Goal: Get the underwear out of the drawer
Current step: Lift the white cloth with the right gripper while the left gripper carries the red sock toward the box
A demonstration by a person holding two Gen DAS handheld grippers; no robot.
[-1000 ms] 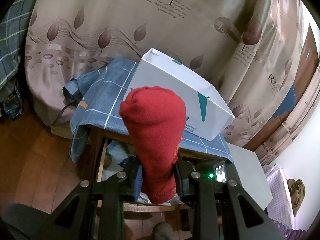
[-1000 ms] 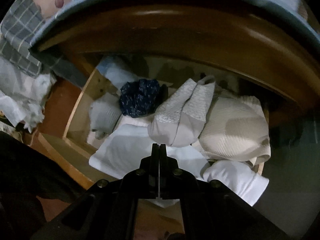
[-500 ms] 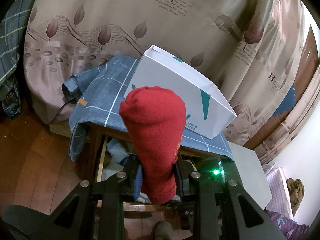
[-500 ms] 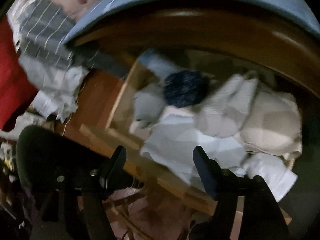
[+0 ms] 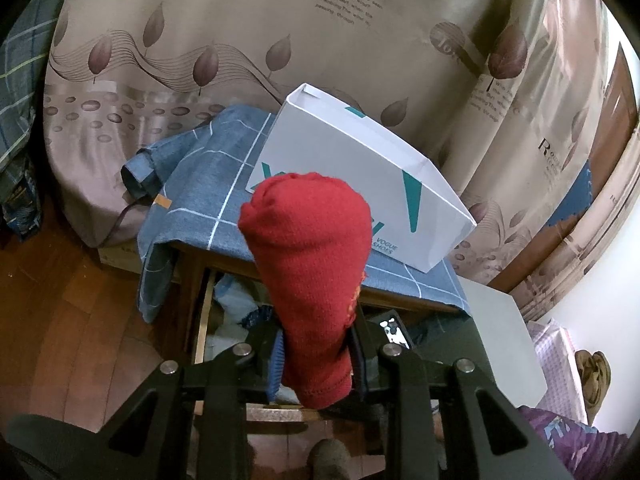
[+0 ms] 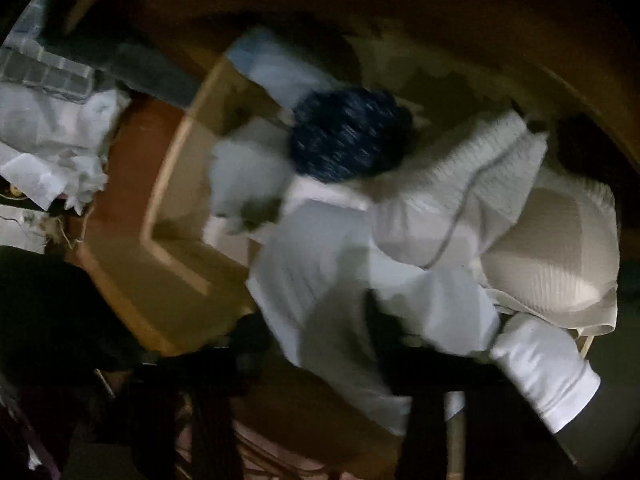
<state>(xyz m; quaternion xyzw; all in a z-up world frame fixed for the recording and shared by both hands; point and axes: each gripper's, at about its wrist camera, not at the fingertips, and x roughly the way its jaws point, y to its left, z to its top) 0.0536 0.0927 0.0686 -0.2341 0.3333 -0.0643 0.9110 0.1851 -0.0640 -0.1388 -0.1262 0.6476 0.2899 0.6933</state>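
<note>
My left gripper is shut on a red knit garment, which stands upright in front of the left wrist camera, above the open drawer. In the right wrist view, my right gripper points steeply down into the drawer. Its jaws are closing with a pale white cloth between them, the dark fingers still apart on either side. Behind that cloth lie a dark blue patterned piece, a grey-white knit piece and a cream one. The picture is blurred.
A blue checked cloth covers the table above the drawer, and a white shoe box sits on it. A leaf-print curtain hangs behind. Wooden floor lies to the left. A white rolled piece sits at the drawer's front right.
The right gripper opened from shut, swung down and closer into the drawer, and now straddles the pale white cloth. The left gripper kept still with the red garment.
</note>
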